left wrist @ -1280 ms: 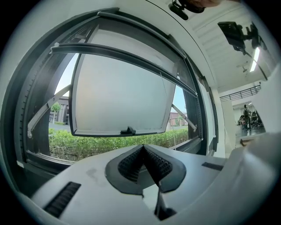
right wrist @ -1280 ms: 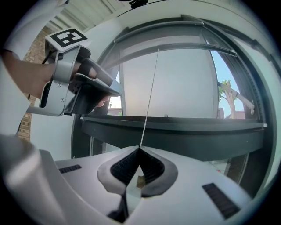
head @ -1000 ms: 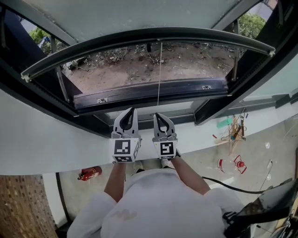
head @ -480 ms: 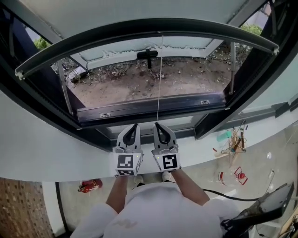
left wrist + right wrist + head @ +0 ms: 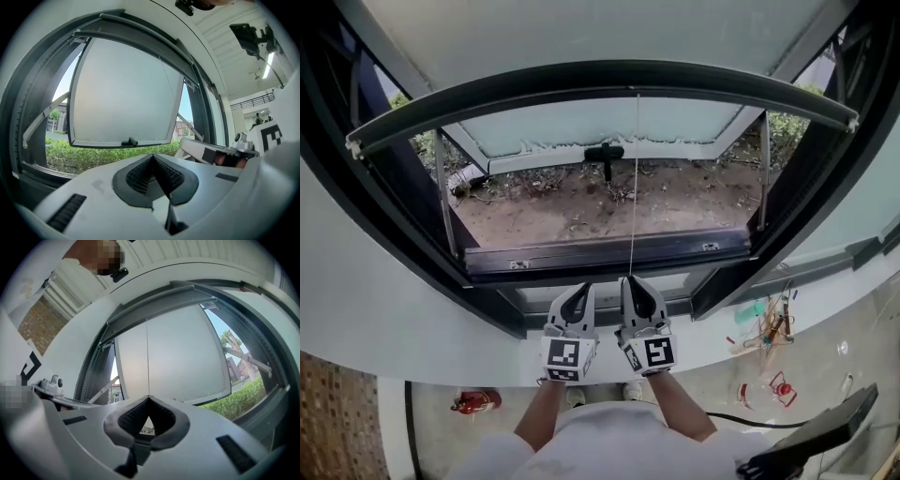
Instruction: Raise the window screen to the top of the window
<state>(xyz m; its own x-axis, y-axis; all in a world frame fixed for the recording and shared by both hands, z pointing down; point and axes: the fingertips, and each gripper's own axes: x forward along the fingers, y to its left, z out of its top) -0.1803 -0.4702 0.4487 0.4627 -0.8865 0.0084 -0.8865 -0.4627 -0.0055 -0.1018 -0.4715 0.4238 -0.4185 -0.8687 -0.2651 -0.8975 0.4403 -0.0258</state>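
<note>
Pinching the thin pull cord [image 5: 634, 187] in clenched jaws, my right gripper [image 5: 630, 281] sits low by the sill. The left gripper [image 5: 581, 291], just beside it at nine o'clock, is clamped shut on nothing. The cord runs taut toward twelve o'clock, meeting the middle of the window screen's bottom rail [image 5: 581, 77]. That rail lies crosswise, nine to three, well above both tools. I judge it must travel further toward twelve.
</note>
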